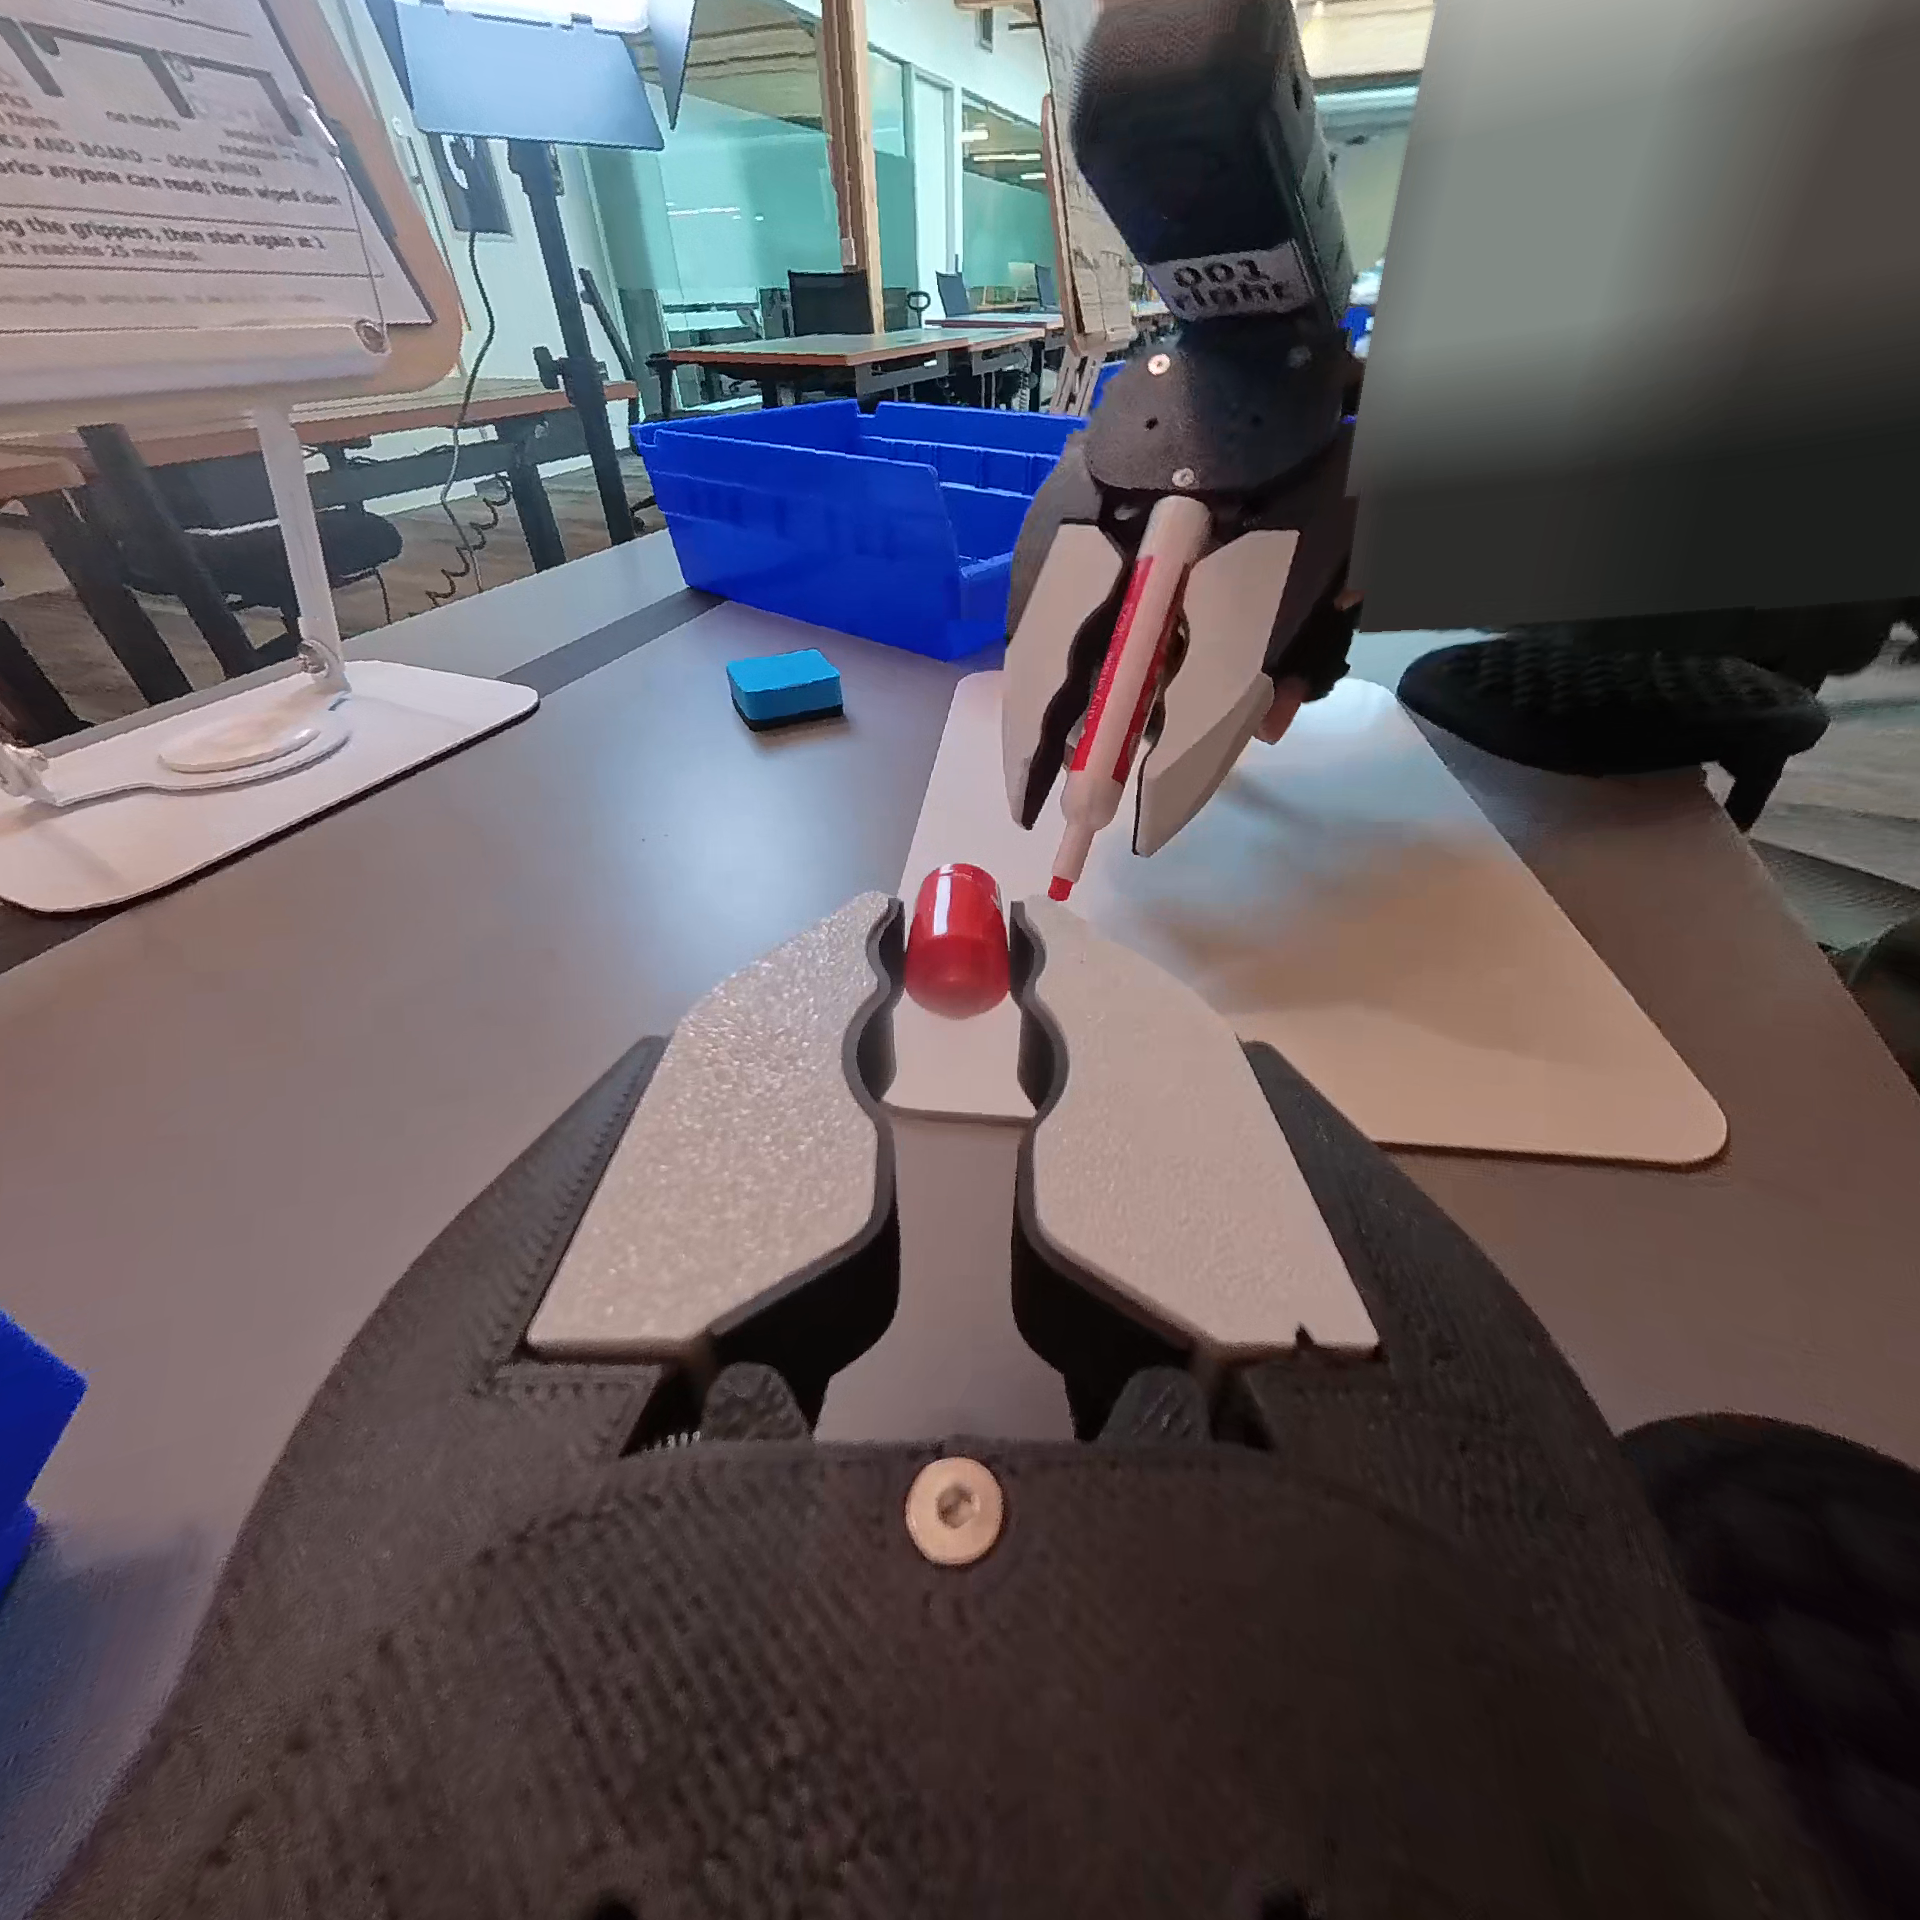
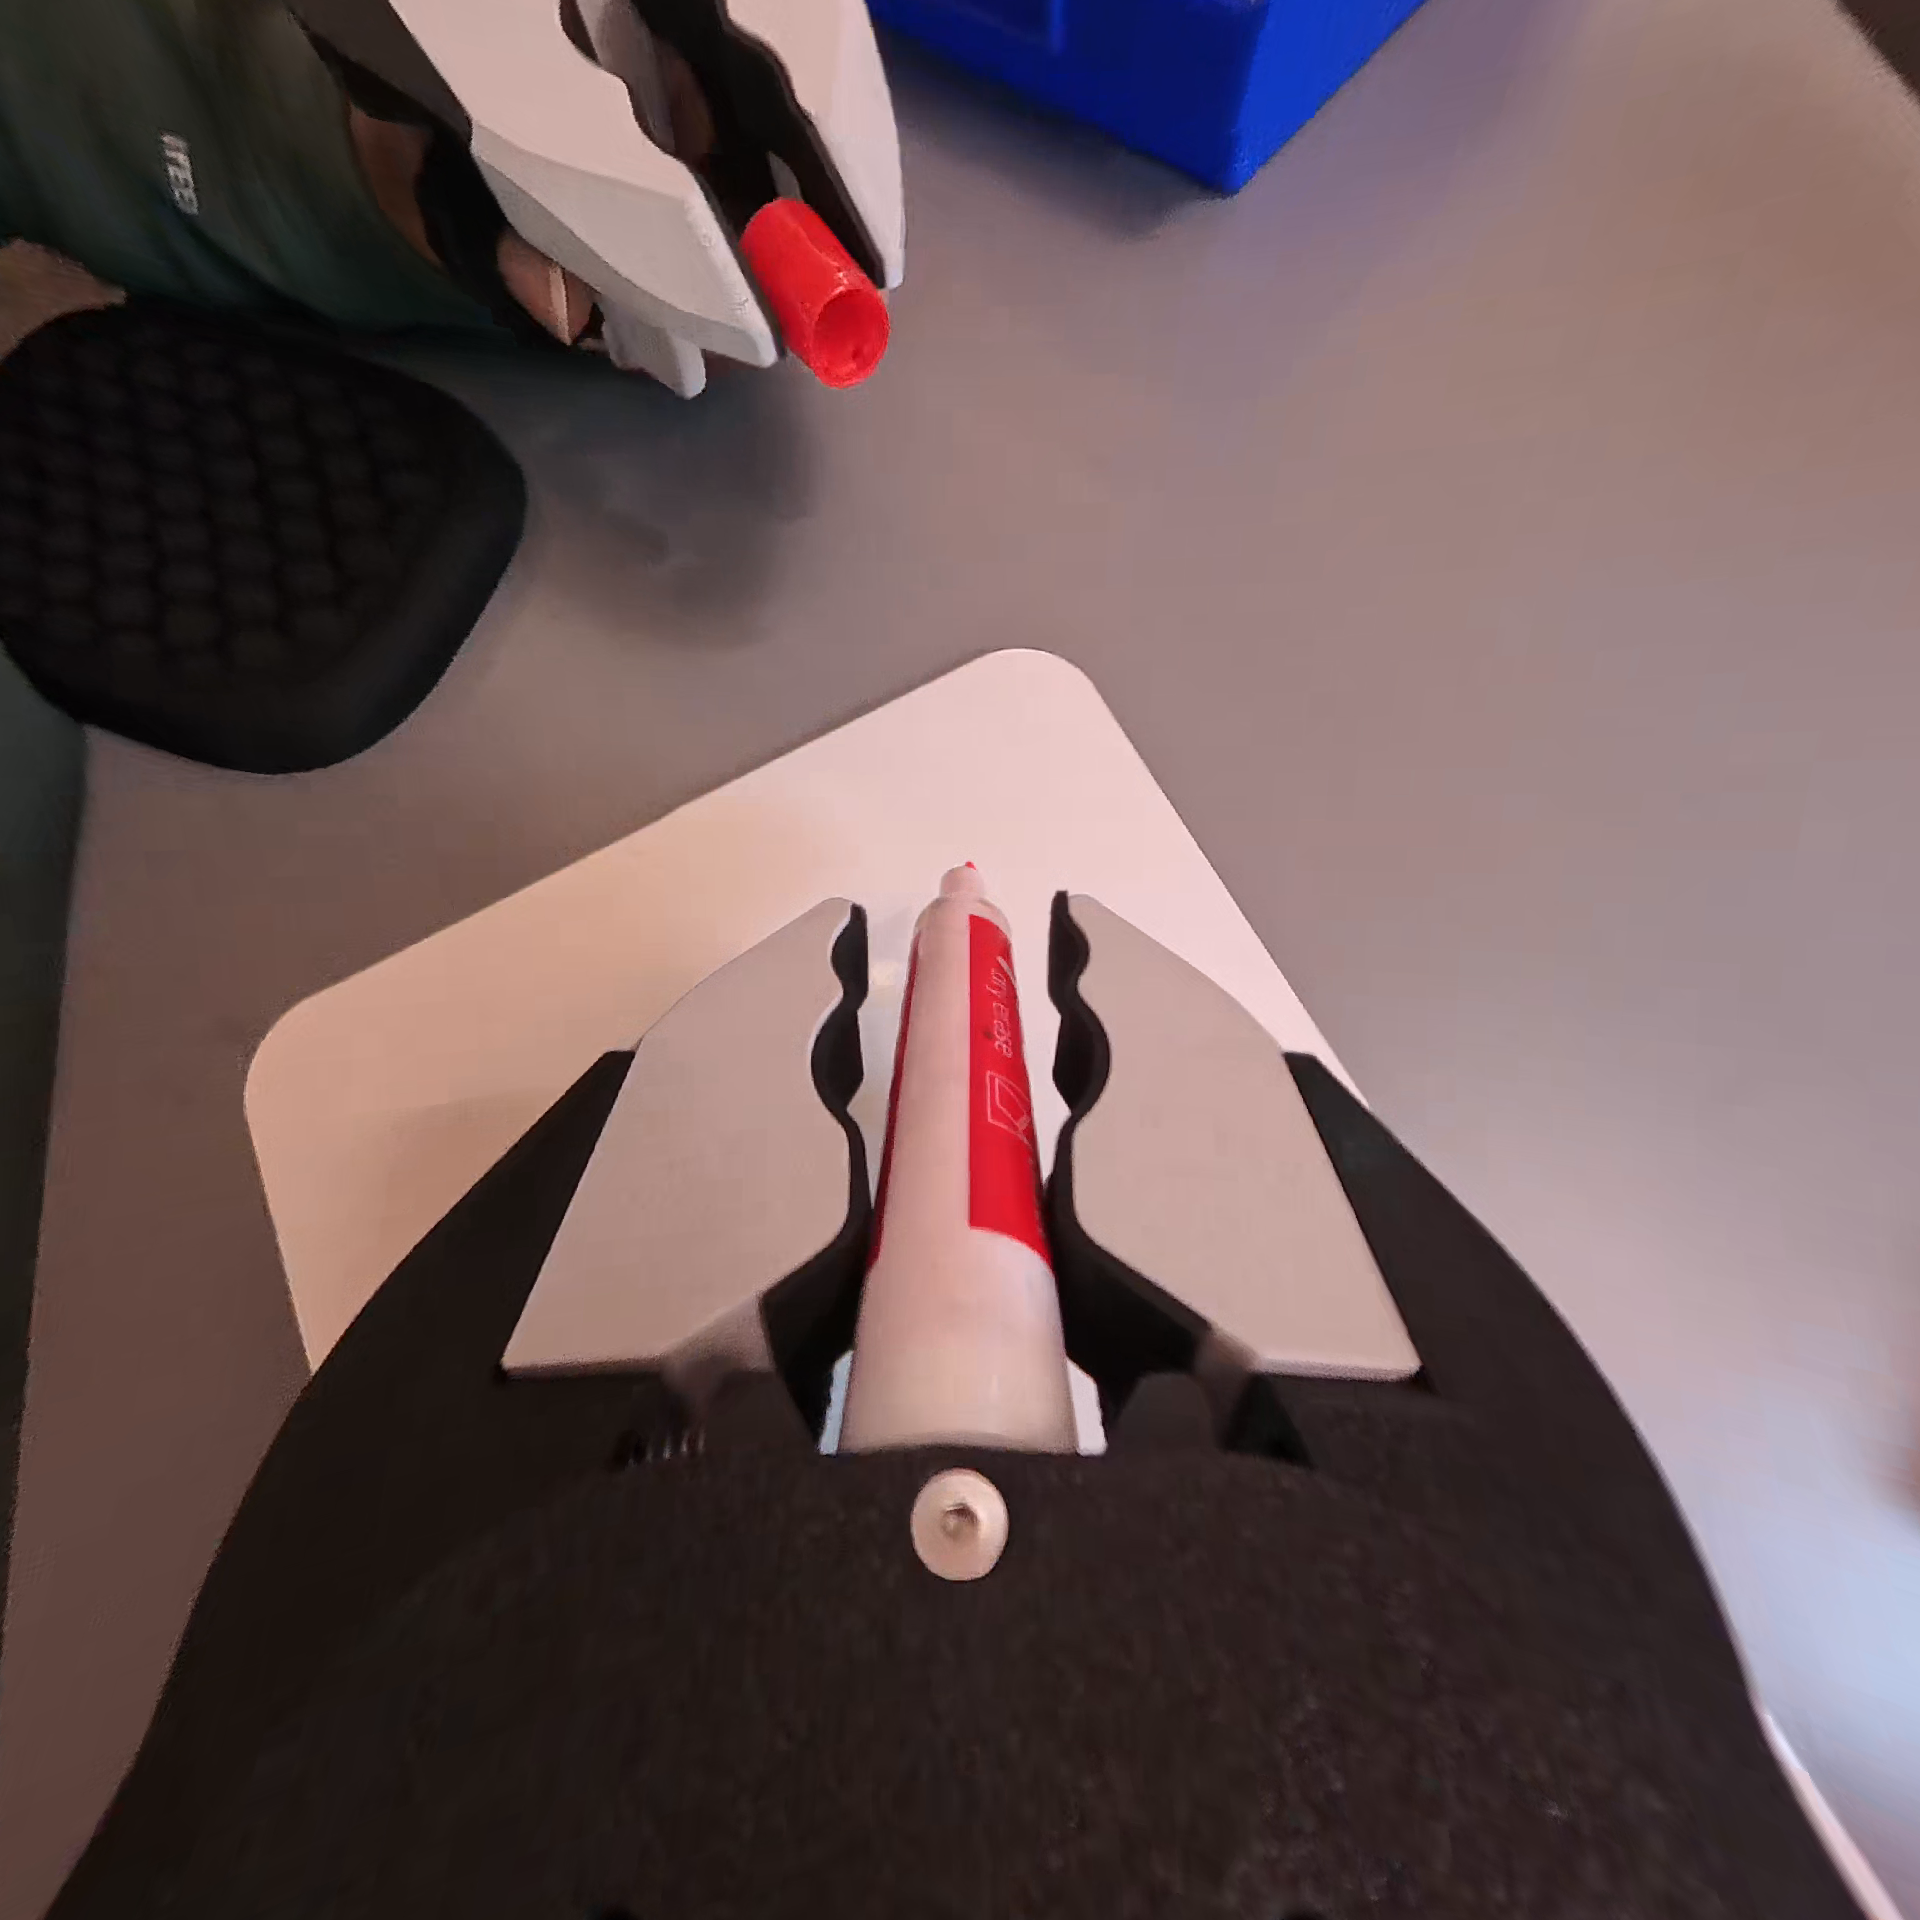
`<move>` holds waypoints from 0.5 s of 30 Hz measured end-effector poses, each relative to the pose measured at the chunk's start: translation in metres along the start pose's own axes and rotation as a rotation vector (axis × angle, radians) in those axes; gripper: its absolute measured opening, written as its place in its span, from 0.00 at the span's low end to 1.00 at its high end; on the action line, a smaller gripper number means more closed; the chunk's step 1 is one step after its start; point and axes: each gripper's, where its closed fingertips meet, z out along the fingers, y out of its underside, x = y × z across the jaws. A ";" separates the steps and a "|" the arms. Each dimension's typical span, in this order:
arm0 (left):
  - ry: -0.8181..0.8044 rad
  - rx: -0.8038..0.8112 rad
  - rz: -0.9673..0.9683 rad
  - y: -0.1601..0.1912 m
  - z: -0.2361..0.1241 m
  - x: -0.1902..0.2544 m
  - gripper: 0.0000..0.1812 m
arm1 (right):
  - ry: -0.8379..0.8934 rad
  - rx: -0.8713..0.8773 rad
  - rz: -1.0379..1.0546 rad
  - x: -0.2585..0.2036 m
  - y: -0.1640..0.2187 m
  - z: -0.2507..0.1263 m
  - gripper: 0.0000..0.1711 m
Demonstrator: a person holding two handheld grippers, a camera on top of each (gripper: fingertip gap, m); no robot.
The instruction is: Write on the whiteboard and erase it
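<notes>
Both jaws clamped: left gripper (image 1: pixel 956 914) on red cap (image 1: pixel 957 940), right gripper (image 2: pixel 956 909) on uncapped marker (image 2: pixel 961 1122).
Marker tip over whiteboard (image 1: pixel 1403 987); eraser (image 1: pixel 784 688) near blue bin (image 1: pixel 831 520).

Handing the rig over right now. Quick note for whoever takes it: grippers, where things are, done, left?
Left gripper: shut on the red cap, held low at the whiteboard's near corner.
Right gripper: shut on the marker, uncapped, tip pointing down at the whiteboard.
Eraser: on the table, in front of the blue bin.
Done: cap off; the visible board shows no marks.
Left: write, recap, then wipe with the eraser.
</notes>
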 end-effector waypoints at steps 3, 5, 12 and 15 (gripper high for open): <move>0.024 -0.017 0.035 0.002 -0.006 0.005 0.10 | -0.008 -0.067 -0.030 -0.002 -0.003 0.009 0.20; 0.031 -0.009 0.030 0.000 -0.010 0.005 0.10 | -0.010 -0.082 -0.038 -0.002 -0.006 0.013 0.20; -0.008 -0.016 0.045 0.003 -0.022 -0.007 0.11 | -0.019 -0.088 -0.066 -0.008 -0.007 0.019 0.20; -0.001 -0.023 0.035 0.005 -0.020 -0.006 0.11 | -0.012 -0.108 -0.081 -0.008 -0.005 0.019 0.20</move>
